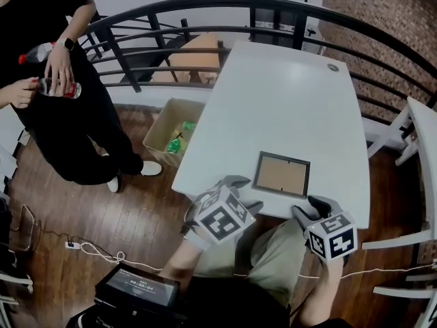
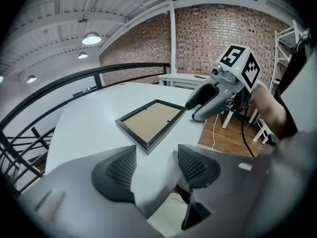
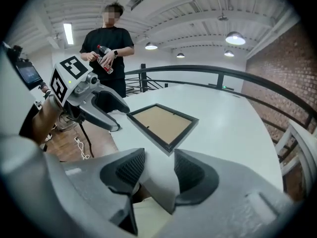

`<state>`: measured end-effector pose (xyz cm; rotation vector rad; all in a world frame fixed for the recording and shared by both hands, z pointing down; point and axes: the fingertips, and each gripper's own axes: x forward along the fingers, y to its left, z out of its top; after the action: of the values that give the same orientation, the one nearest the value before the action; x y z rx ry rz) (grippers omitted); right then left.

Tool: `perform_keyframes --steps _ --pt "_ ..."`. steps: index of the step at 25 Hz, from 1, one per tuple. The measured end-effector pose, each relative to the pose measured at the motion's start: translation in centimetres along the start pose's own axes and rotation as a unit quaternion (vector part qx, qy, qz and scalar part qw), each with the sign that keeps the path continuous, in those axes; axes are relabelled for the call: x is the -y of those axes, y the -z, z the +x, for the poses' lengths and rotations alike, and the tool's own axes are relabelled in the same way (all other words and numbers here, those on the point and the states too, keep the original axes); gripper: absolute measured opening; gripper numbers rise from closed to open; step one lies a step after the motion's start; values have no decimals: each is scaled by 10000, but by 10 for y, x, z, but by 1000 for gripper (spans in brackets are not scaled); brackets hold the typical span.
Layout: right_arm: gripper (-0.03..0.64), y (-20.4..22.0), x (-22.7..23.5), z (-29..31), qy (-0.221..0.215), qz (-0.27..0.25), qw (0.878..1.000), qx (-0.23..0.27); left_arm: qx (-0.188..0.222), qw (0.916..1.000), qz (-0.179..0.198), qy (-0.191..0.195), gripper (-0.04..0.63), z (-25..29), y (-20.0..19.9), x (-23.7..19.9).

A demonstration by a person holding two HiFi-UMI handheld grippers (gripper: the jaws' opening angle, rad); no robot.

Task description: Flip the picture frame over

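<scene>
The picture frame point(image 1: 281, 174) lies flat on the white table point(image 1: 287, 101) near its front edge, with a black border and its brown backing board facing up. My left gripper point(image 1: 240, 191) hovers at the table's edge just left of the frame, jaws open and empty. At the frame's near right corner, my right gripper point(image 1: 311, 209) is also open and empty. In the left gripper view the frame point(image 2: 151, 121) lies ahead of the open gripper point(image 2: 156, 165), with the right gripper point(image 2: 208, 100) by its far corner. The right gripper view shows the frame point(image 3: 163, 123) beyond the open gripper point(image 3: 159, 170).
A person in black point(image 1: 61, 80) stands at the left holding a bottle. A cardboard box point(image 1: 174, 132) sits on the wooden floor beside the table. A curved black railing point(image 1: 205, 5) runs behind. White chairs point(image 1: 410, 135) stand at the right. A screen point(image 1: 136, 285) is near my lap.
</scene>
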<state>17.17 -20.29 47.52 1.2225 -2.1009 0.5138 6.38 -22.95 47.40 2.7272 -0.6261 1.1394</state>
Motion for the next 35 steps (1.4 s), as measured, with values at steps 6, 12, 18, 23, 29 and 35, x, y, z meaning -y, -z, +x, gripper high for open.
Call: perform_keyframes --steps 6,12,18,23,29,35 --pt "170 -4 11 7 -38 -145 9996 -222 -118 9994 -140 291 261 5 -3 -2" --pt "170 -7 10 12 -271 -97 9994 -184 -283 9979 -219 539 259 3 -3 0" --pt "170 -7 13 10 -191 -133 9997 -119 -142 9979 -162 615 255 5 -5 5" --pt "172 -10 8 3 -211 83 9994 245 83 9986 -110 513 250 1 -5 7" --pt "172 -8 6 -10 -199 308 9975 608 463 9975 -286 441 238 -9 -12 12" --pt "172 -12 0 -28 -112 388 9943 989 779 9956 -313 413 234 -24 -20 22"
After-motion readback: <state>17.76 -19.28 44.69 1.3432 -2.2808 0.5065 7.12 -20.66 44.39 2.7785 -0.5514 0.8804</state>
